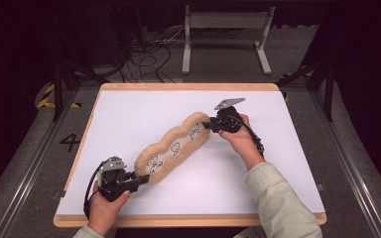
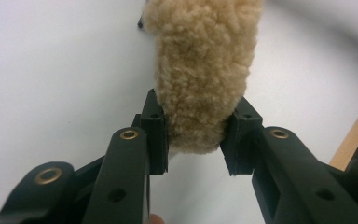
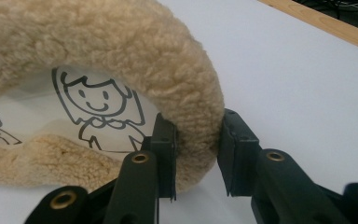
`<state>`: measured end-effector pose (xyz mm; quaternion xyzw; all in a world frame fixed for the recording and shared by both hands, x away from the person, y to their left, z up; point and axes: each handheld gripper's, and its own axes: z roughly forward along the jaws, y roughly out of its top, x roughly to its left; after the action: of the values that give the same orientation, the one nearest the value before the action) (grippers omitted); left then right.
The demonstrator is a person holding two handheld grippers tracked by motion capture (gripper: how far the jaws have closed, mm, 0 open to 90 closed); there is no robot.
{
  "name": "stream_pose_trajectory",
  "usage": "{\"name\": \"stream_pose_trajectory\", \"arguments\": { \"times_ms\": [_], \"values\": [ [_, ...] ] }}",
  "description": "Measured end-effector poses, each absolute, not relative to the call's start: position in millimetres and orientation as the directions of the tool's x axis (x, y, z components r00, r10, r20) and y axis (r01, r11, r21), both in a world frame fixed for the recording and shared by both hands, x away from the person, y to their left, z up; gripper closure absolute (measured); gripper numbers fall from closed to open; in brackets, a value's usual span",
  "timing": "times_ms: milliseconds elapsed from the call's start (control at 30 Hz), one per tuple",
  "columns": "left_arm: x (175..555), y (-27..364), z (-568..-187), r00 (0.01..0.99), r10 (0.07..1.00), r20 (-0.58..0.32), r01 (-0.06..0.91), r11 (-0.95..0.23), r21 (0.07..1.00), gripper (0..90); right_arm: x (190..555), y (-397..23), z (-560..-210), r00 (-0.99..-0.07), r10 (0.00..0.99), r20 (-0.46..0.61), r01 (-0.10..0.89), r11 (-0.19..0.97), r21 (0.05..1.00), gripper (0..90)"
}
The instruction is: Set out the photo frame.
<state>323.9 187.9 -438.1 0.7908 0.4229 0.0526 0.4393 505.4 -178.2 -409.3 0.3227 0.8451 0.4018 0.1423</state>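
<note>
High view: a long, lobed fleece-edged pouch (image 1: 174,147) lies diagonally on the white table top (image 1: 129,114), its pale centre panel printed with line-drawn cartoon figures, too small here to read; the left gripper (image 1: 138,182) meets its near, lower-left end and the right gripper (image 1: 208,124) its far, upper-right end; each hand covers much of its gripper's body, so the jaw tips are hard to make out from above. The table's wooden edge (image 1: 188,87) frames the board; the floor beyond is dark, with a tangle of cables (image 1: 149,57) and a grey metal stand (image 1: 225,34) only partly lit.

Left gripper view: the jaws are clamped on the rounded fleece end of the pouch (image 2: 200,79), both pads pressed into the pile; the pouch's far part is cut off at the top edge.

Right gripper view: the jaws stand either side of the fleece rim of the pouch (image 3: 186,98), one inside the loop and one outside; the inner pad is sunk in the pile and the outer pad touches it, so the rim is gripped; one printed figure (image 3: 98,109) shows clearly, a second is cut off at the left.
</note>
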Motion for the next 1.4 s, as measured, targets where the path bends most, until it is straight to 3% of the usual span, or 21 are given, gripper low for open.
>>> {"name": "stream_pose_trajectory", "arguments": {
  "times_ms": [567,1333,1367,1400],
  "values": [
    [333,185,-420,0.639,0.744,-0.196,0.550,-0.264,0.792,66.2,458,-205,-380,-0.706,0.706,-0.053,0.405,0.464,0.787,70.1],
    [371,180,-418,0.650,0.726,-0.227,0.528,-0.216,0.821,62.6,383,-237,-377,-0.640,0.765,-0.067,0.418,0.420,0.805,67.2],
    [371,178,-418,0.646,0.719,-0.258,0.549,-0.202,0.811,62.2,382,-238,-377,-0.638,0.767,-0.063,0.421,0.416,0.806,67.1],
    [375,179,-418,0.662,0.719,-0.212,0.511,-0.226,0.829,61.8,380,-240,-378,-0.635,0.770,-0.060,0.425,0.413,0.805,67.0]
  ]
}}
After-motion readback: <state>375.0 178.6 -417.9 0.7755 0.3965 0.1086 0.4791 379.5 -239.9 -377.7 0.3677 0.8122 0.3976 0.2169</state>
